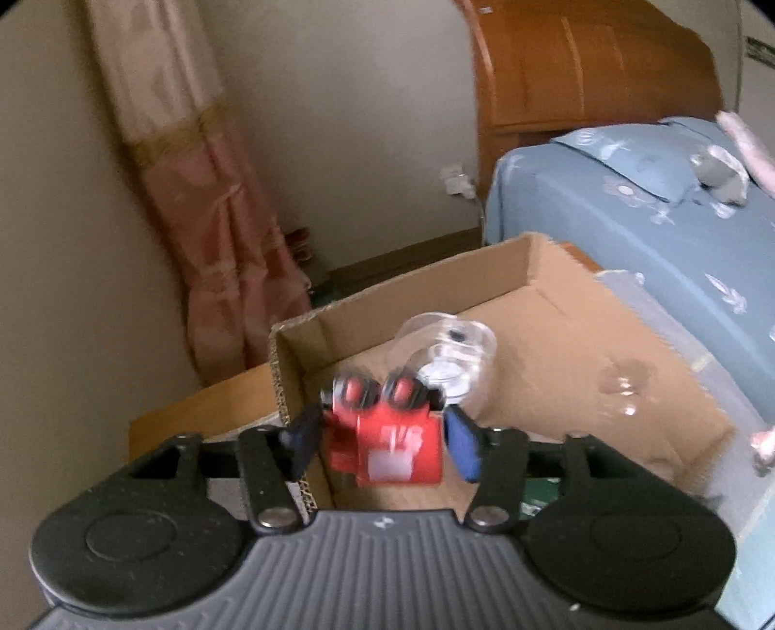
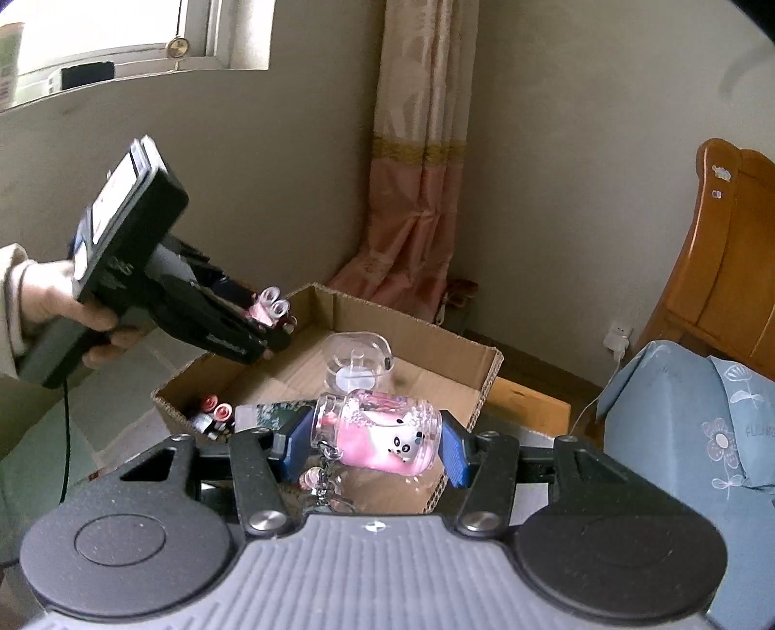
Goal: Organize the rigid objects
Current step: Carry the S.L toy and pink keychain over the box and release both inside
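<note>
- Two views share one cardboard box [image 1: 528, 310], open-topped, beside a blue bed [image 1: 654, 218]; a wooden headboard [image 1: 596, 63] and a pink curtain [image 1: 218, 203] stand behind it.
- Only the right wrist view shows the window [image 2: 121, 34] high on the wall, and the person's left hand [image 2: 53, 300] holding the left gripper [image 2: 273, 310] over the box's left rim.
- Left gripper [image 1: 382, 436]: from its own camera, the blue pads [image 1: 462, 438] are clamped on a small red pack [image 1: 387, 443] with two red-and-black caps at its far end. That view is blurred, so print on the pack cannot be read.
- From the right wrist view the same pack looks pale pink with two round ends, so its colour differs between cameras.
- Right gripper [image 2: 373, 441]: closed on a clear jar [image 2: 382, 433] lying sideways between the pads, pink inside, with a small white animal face on it. A keychain [image 2: 324, 477] dangles below the jar. The jar is held above the box's near edge.
- Clear tape dispenser [image 2: 358, 361] lies inside the box; the left wrist view shows it too [image 1: 450, 354], just past the red pack.
- Small red-capped items [image 2: 213, 412] lie in the box's near-left corner, seen only from the right wrist.
- White plug [image 2: 617, 339] sits on the wall by the headboard.
</note>
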Tool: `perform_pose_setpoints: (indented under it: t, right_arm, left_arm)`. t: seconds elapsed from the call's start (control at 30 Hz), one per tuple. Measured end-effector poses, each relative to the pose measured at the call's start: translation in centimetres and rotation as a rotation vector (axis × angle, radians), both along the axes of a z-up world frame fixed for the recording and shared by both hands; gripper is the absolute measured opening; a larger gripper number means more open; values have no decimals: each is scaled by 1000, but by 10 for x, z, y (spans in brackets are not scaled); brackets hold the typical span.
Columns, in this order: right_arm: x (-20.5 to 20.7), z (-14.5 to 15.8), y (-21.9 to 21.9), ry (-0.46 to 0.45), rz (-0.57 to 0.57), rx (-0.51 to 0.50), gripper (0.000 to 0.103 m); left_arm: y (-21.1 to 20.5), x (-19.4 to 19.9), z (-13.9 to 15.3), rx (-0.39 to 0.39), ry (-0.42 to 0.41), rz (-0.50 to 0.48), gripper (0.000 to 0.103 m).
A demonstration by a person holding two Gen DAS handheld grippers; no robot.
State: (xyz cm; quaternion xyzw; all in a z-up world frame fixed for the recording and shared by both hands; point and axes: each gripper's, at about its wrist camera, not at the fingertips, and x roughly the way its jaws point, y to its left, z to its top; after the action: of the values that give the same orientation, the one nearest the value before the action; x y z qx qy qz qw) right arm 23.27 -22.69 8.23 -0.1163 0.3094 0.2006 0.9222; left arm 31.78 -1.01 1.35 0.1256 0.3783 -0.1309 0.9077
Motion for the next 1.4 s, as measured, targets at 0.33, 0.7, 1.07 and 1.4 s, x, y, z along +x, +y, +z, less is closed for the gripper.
perform_pose_setpoints:
  t: [0.33, 0.7, 1.07, 1.4]
  right_arm:
    - [41, -6, 13, 47, -12, -13, 59]
    - [104, -18, 26, 97, -71, -24, 59]
    - [133, -33, 31, 122, -120, -26, 92]
    - [88, -19, 32, 84, -103, -38, 103]
  left_arm:
    - [18, -28, 2, -14, -44, -12, 95]
    - [31, -71, 15, -43, -66, -63, 98]
    - [42, -86, 17, -64, -76, -38, 98]
    - [37, -103, 18, -52, -70, -40, 98]
